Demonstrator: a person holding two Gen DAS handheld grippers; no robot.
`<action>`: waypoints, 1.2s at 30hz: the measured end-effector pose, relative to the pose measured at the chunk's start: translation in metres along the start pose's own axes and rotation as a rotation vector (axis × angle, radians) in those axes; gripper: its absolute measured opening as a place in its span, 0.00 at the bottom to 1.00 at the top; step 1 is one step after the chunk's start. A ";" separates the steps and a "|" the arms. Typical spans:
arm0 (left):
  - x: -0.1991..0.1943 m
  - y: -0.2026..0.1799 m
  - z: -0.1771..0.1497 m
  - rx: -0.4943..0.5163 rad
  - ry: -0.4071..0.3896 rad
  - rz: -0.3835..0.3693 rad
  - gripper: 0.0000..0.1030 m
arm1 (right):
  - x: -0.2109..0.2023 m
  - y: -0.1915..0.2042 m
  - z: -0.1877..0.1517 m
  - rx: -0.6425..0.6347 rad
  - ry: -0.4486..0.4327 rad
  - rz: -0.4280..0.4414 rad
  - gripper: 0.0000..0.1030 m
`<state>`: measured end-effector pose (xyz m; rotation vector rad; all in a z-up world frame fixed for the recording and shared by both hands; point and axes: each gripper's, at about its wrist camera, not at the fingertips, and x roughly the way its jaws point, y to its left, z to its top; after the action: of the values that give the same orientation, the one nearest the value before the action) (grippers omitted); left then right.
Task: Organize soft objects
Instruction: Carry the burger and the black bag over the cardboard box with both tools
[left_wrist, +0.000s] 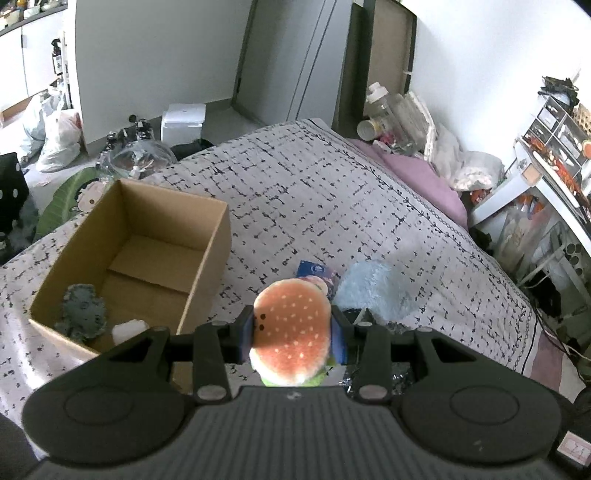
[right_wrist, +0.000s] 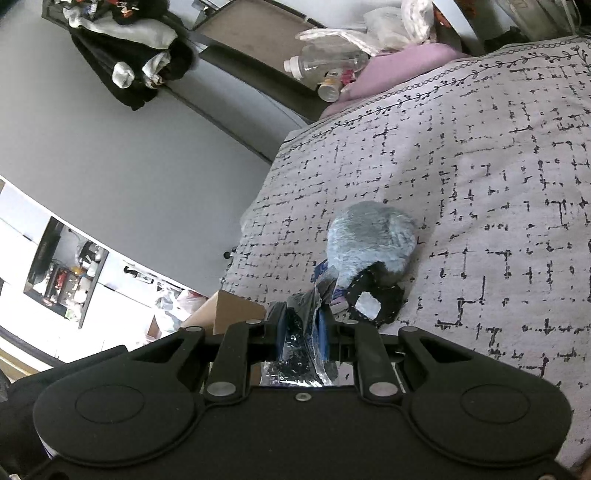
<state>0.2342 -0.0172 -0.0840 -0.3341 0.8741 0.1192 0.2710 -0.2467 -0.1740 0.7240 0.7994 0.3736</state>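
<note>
The left gripper has its fingers clamped on a plush hamburger, held above the bed just right of the open cardboard box. The right gripper has its fingers clamped on a crinkled silver plastic bag. A fluffy light-blue plush lies on the bed, touching a black fabric piece.

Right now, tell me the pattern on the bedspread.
The bedspread is pale grey with broken black grid-like dashes and a leafy vine border, clearest in the right wrist view.
</note>
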 end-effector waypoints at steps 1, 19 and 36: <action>-0.002 0.001 0.000 -0.001 -0.003 0.003 0.39 | -0.001 0.001 0.000 -0.002 -0.003 0.007 0.17; -0.018 0.028 0.006 -0.041 -0.047 0.021 0.39 | -0.003 0.031 -0.004 -0.069 -0.028 0.128 0.17; -0.009 0.099 0.022 -0.128 -0.053 0.043 0.39 | 0.013 0.056 -0.015 -0.113 -0.046 0.178 0.17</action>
<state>0.2206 0.0839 -0.0877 -0.4296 0.8232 0.2235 0.2657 -0.1933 -0.1485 0.6969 0.6668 0.5560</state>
